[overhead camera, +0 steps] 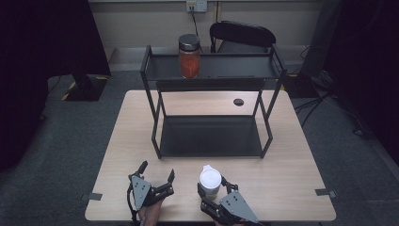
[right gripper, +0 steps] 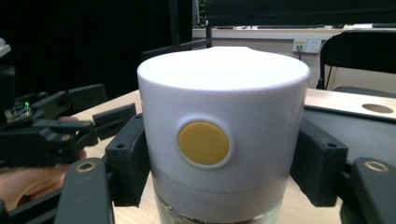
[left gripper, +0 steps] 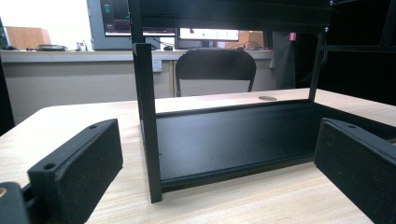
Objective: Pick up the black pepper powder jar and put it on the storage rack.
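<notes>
Black foam pads line the left gripper [overhead camera: 157, 173], which rests on the near-left part of the wooden table [overhead camera: 291, 155] with its jaws spread wide and nothing between them; its own view looks past them into the lower tray of the black two-tier rack [left gripper: 224, 140]. Just to its right, the white-lidded jar [overhead camera: 210, 181] stands upright on the table near the front edge, in front of the rack. The right gripper [overhead camera: 212, 186] brackets it, one pad on each side of the lid [right gripper: 224, 121] with its yellow button [right gripper: 204, 143], apparently touching, though how firmly it presses I cannot tell. To do this step well, the grip should probably sit square on the lid or just below it, the squeeze even, and the lift straight up so the jar stays upright. On the rack's upper shelf, well apart, stands a red-filled jar [overhead camera: 189, 56].
</notes>
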A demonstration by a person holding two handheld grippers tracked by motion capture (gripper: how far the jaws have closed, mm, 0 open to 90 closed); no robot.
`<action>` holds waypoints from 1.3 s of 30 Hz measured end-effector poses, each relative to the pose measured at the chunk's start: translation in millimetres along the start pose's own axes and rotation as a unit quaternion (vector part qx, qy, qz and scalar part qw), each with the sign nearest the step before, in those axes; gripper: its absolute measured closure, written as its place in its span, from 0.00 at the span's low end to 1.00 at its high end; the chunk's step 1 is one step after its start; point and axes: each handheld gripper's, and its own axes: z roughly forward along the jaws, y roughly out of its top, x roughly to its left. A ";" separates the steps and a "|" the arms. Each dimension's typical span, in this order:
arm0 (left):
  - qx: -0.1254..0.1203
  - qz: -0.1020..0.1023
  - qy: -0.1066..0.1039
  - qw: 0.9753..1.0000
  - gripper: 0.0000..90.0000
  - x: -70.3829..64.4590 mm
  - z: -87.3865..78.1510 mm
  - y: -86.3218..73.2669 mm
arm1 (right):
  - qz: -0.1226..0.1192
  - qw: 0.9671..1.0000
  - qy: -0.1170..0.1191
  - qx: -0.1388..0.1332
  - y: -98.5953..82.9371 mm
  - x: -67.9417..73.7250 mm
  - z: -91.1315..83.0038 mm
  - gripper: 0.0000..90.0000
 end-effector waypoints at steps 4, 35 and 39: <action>0.000 0.000 0.000 1.000 0.00 0.0 0.0 0.0 | 0.000 1.000 -0.003 -0.005 5.7 -2.7 0.0 0.34; 0.000 0.000 0.000 1.000 0.00 0.0 0.0 0.0 | -0.031 0.998 -0.011 -0.044 66.4 -12.2 14.1 0.34; 0.000 0.000 0.000 1.000 0.00 -0.1 0.0 0.0 | -0.038 0.998 -0.014 -0.054 73.9 -14.6 15.2 0.34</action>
